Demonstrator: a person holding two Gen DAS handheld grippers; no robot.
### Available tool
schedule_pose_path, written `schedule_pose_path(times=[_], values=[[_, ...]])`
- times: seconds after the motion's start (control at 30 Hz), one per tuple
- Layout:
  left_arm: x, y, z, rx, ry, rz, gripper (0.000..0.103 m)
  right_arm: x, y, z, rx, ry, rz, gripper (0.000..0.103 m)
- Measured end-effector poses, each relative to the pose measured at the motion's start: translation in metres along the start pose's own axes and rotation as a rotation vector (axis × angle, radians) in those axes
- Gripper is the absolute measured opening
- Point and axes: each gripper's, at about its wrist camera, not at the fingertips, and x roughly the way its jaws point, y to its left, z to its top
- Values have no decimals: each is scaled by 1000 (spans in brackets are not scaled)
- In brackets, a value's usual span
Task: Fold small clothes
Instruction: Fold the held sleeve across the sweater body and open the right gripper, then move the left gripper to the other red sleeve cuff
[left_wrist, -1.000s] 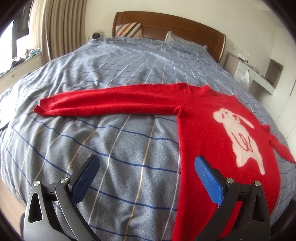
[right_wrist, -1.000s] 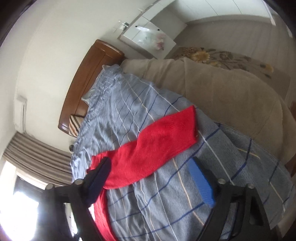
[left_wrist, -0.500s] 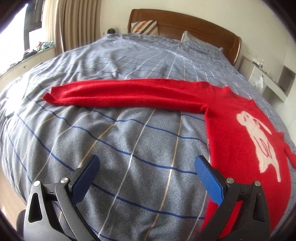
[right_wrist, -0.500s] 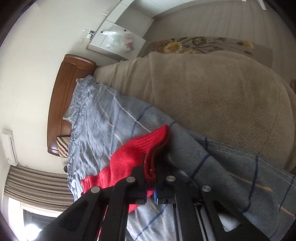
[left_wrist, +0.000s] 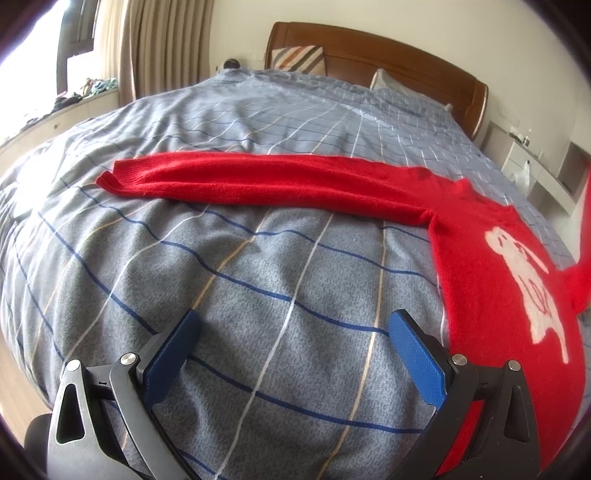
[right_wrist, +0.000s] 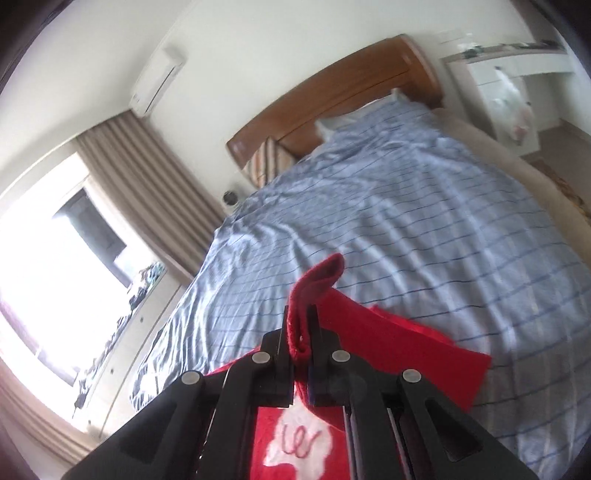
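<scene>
One red sweater (left_wrist: 491, 266) is spread on the bed (left_wrist: 258, 295), its front up, with one white animal figure (left_wrist: 528, 280) knitted into the chest. Two sleeves can be counted. One sleeve (left_wrist: 258, 181) is laid out flat and straight across the checked blue-grey cover, toward the window side. The cuff (right_wrist: 314, 291) of the other sleeve is pinched between the closed fingers of the right tool (right_wrist: 298, 332) and is lifted clear of the cover, above the sweater's body; the view there is blurred, so how much of that sleeve hangs free is hard to tell. The left tool (left_wrist: 291, 354) is held wide open above bare cover, just beside the sweater's side edge, with nothing between its two blue pads (left_wrist: 417, 362). Behind the bed stands one wooden headboard (left_wrist: 388, 62), with two pillows against it, one striped (left_wrist: 299, 59).
</scene>
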Motion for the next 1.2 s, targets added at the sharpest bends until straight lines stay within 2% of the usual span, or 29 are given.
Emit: schedule_pose_path(times=[0.1,0.17,0.23,0.27,0.3,0.37,0.4,0.57,0.73,0.8,0.93,1.03,1.1,1.2], values=[[2,0,0,-4,5,-3,102,69,36,-20,-72,97,31,5],[4,-2,-1,15,7,12,102,110,43,-45,-73,172,62,9],[5,-5,-1,35,8,28,103,148,34,-77,17,284,145,33],[6,-6,-2,41,9,32,103,158,25,-91,85,315,184,55],[6,-7,-2,44,9,34,103,164,16,-103,156,328,217,60],[6,-5,-3,38,10,28,103,162,3,-118,218,325,250,61],[6,-4,-2,32,10,25,103,158,-2,-123,219,318,234,61],[10,-5,-3,22,14,34,103,112,-50,-131,159,308,81,61],[12,-12,-5,55,14,71,103,72,-100,-153,47,323,-162,61],[12,-12,-5,57,13,74,103,49,-114,-161,29,281,-212,61],[13,-14,-6,71,17,88,103,-3,-132,-172,49,123,-281,61],[14,-16,-7,91,27,104,103,-30,-140,-177,40,23,-384,61],[14,-15,-7,95,34,105,103,-40,-147,-180,16,-12,-487,66],[14,-14,-8,95,42,100,103,-46,-163,-185,-17,-16,-600,67]])
